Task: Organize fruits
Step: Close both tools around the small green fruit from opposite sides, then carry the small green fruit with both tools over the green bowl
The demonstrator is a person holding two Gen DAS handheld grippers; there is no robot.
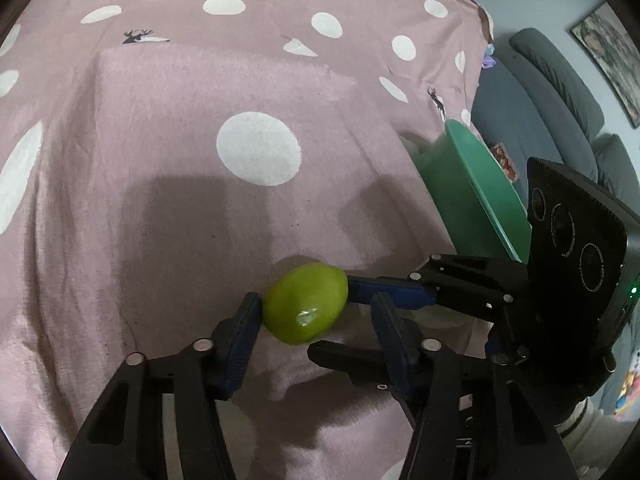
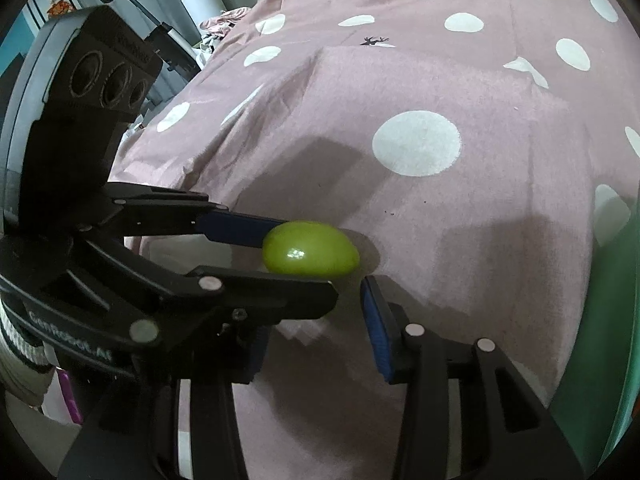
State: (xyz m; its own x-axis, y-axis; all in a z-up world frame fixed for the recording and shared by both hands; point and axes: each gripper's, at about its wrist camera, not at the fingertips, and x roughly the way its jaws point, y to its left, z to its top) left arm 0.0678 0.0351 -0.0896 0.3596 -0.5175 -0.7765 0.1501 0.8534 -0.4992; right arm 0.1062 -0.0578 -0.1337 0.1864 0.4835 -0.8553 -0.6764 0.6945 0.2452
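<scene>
Glossy green oval fruit [image 1: 306, 308] sits low centre on the pink white-dotted cloth [image 1: 160, 160].
Your left gripper [image 1: 314, 305] brackets it narrowly, with one pad touching and the other just shy. Your right gripper [image 2: 314, 308] is narrow and empty, tips beside it. The fruit is likely light, firm and slick, so pinch across its short middle.

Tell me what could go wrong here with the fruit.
Both the left gripper and right gripper crowd the glossy green oval fruit; their jaws cross and may clash. Only pad tips touch its rounded ends, so it could squirt out and roll across the pink spotted cloth.
</scene>
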